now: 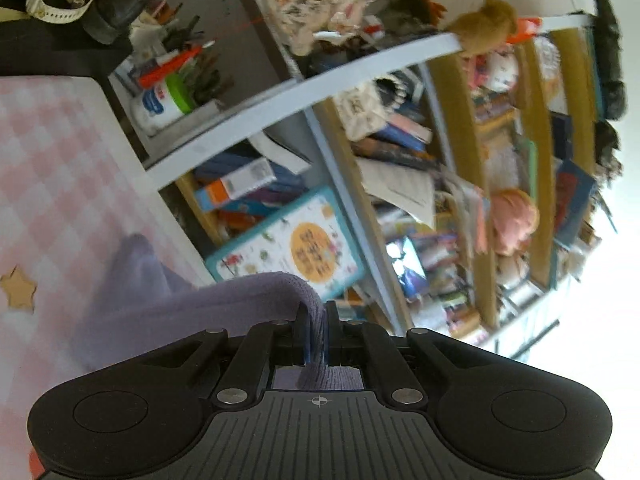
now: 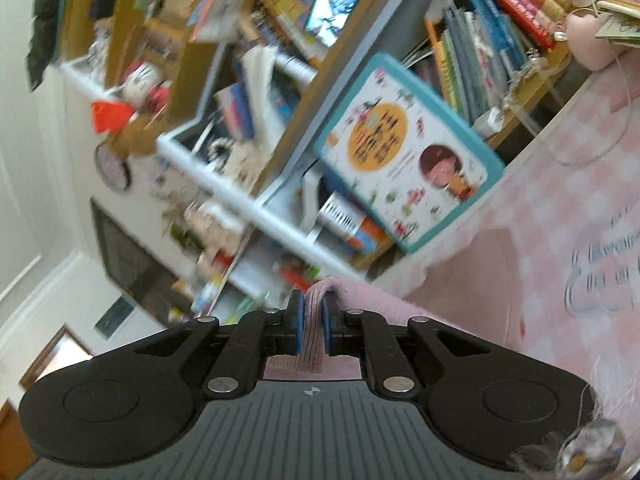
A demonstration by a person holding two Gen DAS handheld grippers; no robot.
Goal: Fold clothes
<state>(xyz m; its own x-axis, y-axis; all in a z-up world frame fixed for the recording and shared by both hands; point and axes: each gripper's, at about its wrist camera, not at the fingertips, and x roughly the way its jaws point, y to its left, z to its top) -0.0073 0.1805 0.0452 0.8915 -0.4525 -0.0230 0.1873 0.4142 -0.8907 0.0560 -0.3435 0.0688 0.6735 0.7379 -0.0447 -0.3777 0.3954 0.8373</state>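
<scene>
My left gripper (image 1: 316, 312) is shut on the ribbed edge of a purple knit garment (image 1: 180, 304), which hangs down and to the left over the pink checked bedcover (image 1: 52, 168). My right gripper (image 2: 312, 304) is shut on a ribbed pink fabric edge (image 2: 314, 332); pink cloth (image 2: 460, 320) drapes to its right over the bedcover (image 2: 580, 184). Whether both hold one garment cannot be told. Both grippers are raised and tilted toward the shelves.
A cluttered bookshelf (image 1: 400, 160) stands close beyond the bed edge, also in the right wrist view (image 2: 248, 200). A teal-framed picture book (image 1: 288, 244) leans against it (image 2: 404, 152). A dark monitor (image 2: 128, 260) stands at left. A star patch (image 1: 18, 290) marks the cover.
</scene>
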